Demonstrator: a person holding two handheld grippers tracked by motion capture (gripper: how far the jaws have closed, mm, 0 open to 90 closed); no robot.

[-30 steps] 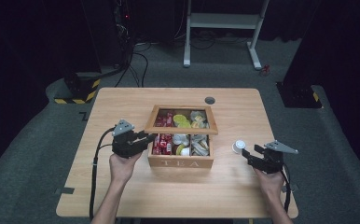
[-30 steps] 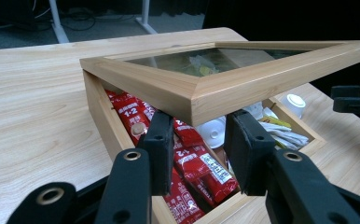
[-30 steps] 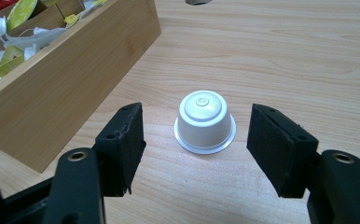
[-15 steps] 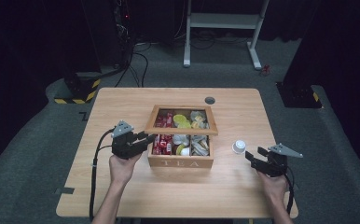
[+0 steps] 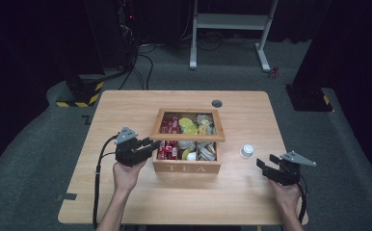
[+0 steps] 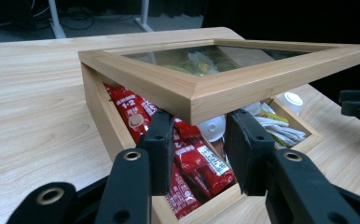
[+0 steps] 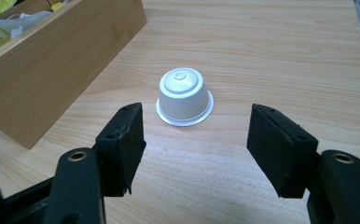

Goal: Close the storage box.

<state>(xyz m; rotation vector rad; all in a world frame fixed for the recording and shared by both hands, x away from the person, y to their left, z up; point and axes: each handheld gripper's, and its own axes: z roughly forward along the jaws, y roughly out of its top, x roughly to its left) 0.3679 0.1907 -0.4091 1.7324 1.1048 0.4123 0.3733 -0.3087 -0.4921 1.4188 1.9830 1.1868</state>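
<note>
Right gripper (image 7: 194, 149) nearer capsule (image 7: 184, 97), fingers wide

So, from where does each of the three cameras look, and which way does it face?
High view: above the person's side, facing forward and down on the table; both forearms show.
Left gripper view: rides the left gripper, facing the lid it clamps.
Right gripper view: rides the open right gripper, facing the capsule.
All share the tea box.
</note>
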